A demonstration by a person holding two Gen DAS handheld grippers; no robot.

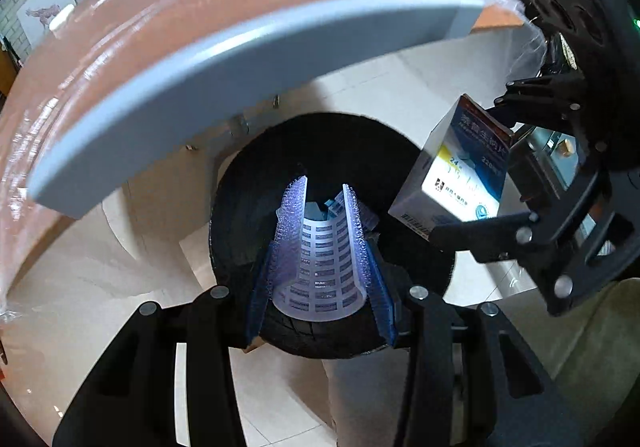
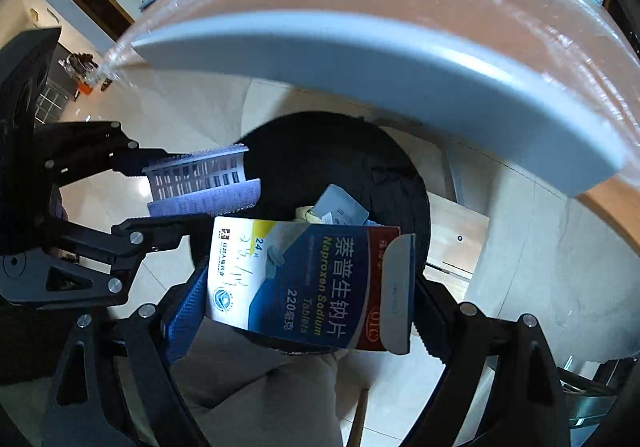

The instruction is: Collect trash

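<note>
A black round trash bin (image 1: 248,183) stands on the floor under the table edge; it also shows in the right wrist view (image 2: 400,183), with some trash inside (image 2: 340,207). My left gripper (image 1: 320,231) is shut on a bent silver blister pack (image 1: 320,267) and holds it over the bin mouth. My right gripper (image 2: 304,287) is shut on a white and blue medicine box (image 2: 296,279), held above the bin's near rim. In the left wrist view the box (image 1: 452,175) and right gripper (image 1: 472,167) hang to the right of the bin.
A table (image 1: 192,59) with a grey edge and a plastic-wrapped pinkish top overhangs the bin; it also shows in the right wrist view (image 2: 400,59). The floor (image 1: 120,287) is pale tile. A light wooden piece (image 2: 456,239) sits right of the bin.
</note>
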